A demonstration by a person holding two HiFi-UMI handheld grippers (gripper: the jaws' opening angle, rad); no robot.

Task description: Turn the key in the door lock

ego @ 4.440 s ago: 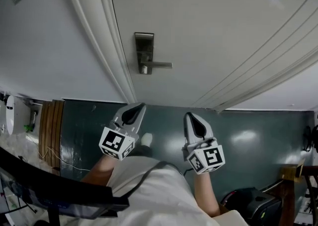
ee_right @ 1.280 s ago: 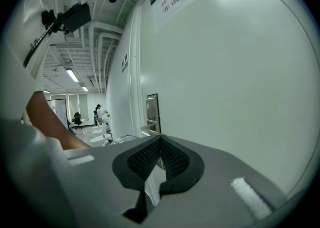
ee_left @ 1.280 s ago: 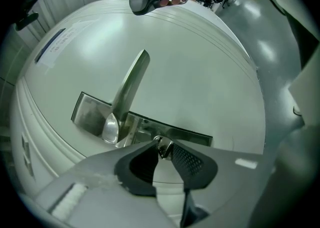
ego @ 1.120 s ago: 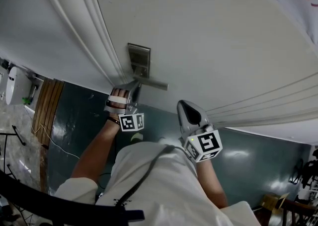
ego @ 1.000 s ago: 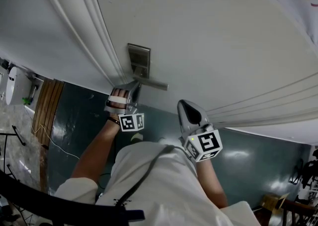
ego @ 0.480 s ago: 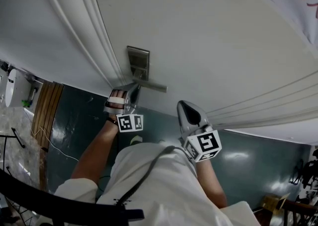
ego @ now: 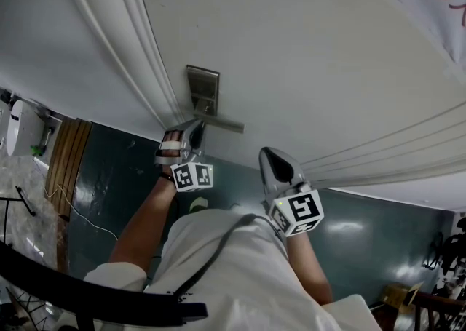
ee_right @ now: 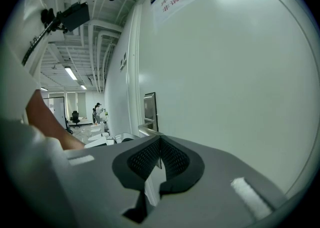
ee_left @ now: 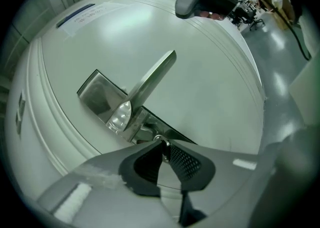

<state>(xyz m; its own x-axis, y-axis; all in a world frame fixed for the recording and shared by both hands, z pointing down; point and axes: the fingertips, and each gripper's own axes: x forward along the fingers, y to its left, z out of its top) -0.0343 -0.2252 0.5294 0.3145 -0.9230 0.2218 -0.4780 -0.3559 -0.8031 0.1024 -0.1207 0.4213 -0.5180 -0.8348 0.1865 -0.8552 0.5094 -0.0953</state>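
**Left gripper (ego: 195, 129) clamped on the small silver metal key (ee_left: 160, 139); right gripper (ego: 267, 155) closed on nothing**

Head view: the left gripper's tip is up against the white door (ego: 313, 46), just under the brushed-steel lever handle (ego: 220, 124) at the foot of the rectangular steel lock plate (ego: 202, 89). The right gripper hangs to its right, apart from the plate and lever.

Left gripper view: the jaws pinch the key at their very tips. The key sits straight ahead at the plate, just below the lever.

Right gripper view: the jaws meet with nothing between them. The lock plate lies ahead and slightly left.

Pale wall (ego: 51, 46), glossy dark-green floor (ego: 371, 217)
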